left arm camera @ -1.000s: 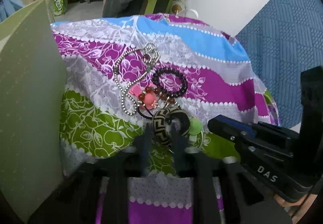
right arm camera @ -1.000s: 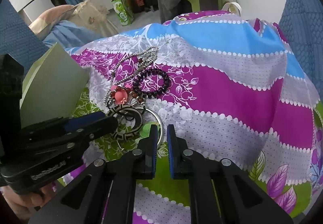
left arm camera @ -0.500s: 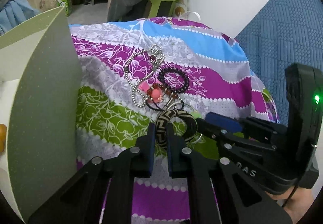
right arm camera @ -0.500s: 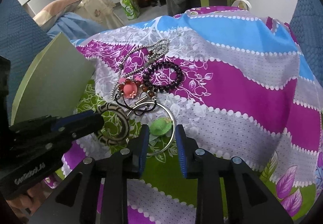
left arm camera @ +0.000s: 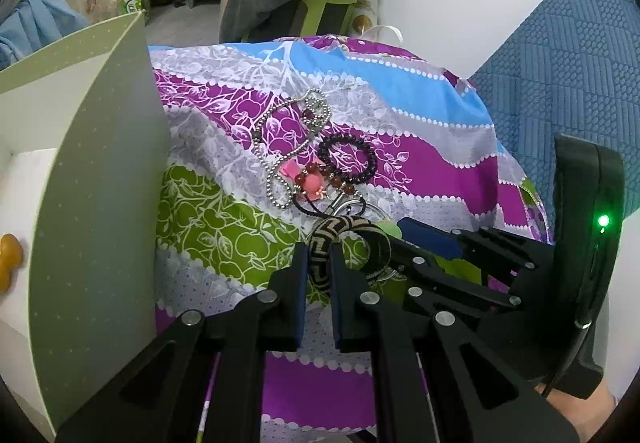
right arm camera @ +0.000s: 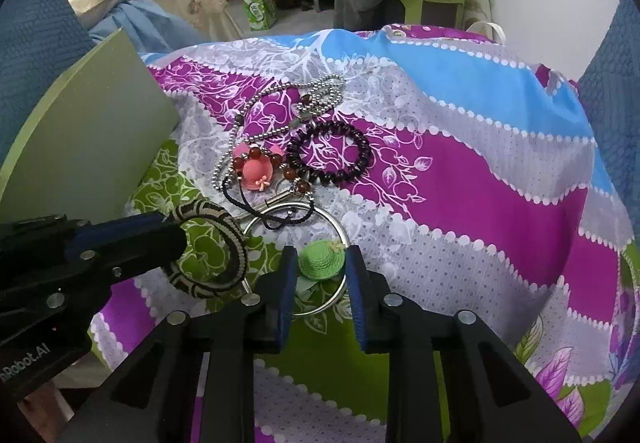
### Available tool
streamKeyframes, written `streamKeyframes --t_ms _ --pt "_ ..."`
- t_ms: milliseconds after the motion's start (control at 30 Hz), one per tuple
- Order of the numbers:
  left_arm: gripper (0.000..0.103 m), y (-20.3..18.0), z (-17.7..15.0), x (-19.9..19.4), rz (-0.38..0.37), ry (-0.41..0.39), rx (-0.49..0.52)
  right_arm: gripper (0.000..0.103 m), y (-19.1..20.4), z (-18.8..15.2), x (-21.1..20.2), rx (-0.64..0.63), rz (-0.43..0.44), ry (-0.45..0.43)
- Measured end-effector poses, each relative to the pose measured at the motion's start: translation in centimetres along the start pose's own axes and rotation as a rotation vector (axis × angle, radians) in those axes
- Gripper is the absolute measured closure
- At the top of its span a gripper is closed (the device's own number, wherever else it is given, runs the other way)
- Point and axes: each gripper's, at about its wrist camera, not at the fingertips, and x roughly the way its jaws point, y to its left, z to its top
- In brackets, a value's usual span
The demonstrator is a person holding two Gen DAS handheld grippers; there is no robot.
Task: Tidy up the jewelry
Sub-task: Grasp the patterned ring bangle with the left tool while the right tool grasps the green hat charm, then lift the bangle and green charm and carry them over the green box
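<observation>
Left tongs (left arm camera: 318, 267): closed on the near rim of the black-and-beige patterned woven bangle (left arm camera: 352, 243), which is seen raised slightly off the cloth.
Right tongs (right arm camera: 320, 275): held open, one finger on either side of the small green crocheted hat charm (right arm camera: 322, 261); no contact can be confirmed.
Key relation: the green hat charm lies directly ahead between the right fingers, inside the thin silver metal hoop (right arm camera: 340, 231); the right tongs are judged nearer to it than the left.
Bangle position: its ring is tilted, the far rim just beside the silver hoop and a black cord loop (right arm camera: 256, 209).
Remaining jewelry: a pink hat charm with red beads (right arm camera: 256, 171), a dark purple beaded bracelet (right arm camera: 332, 155) and a silver ball-chain necklace (right arm camera: 280, 111) are grouped farther out.
Destination: a pale green cardboard box (left arm camera: 100, 171) stands to the left of the pile, nearest the left tongs.
Surface: a purple, blue, grey and green floral cloth (right arm camera: 480, 183) covers the worktop.
</observation>
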Motion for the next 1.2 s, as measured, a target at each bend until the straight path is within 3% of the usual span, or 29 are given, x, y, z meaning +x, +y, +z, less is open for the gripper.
streamKeyframes --t_ms 200,600,800,1200 --pt "0.093 0.1 0.1 -0.1 -0.011 0.004 -0.011 0.081 -0.5 -0.1 -1.3 0.025 0.011 -0.020" --pt "0.093 0.0 0.5 -1.9 -0.043 0.041 -0.024 0.081 -0.9 -1.3 -7.6 0.129 -0.019 -0.086" --pt "0.093 -0.4 0.7 -5.6 -0.056 0.024 -0.006 0.081 -0.4 -0.7 -11.3 0.151 -0.030 -0.138" --pt "0.093 0.0 4.2 -15.8 -0.061 -0.109 0.037 0.081 2.4 4.3 -21.1 0.148 -0.025 -0.333"
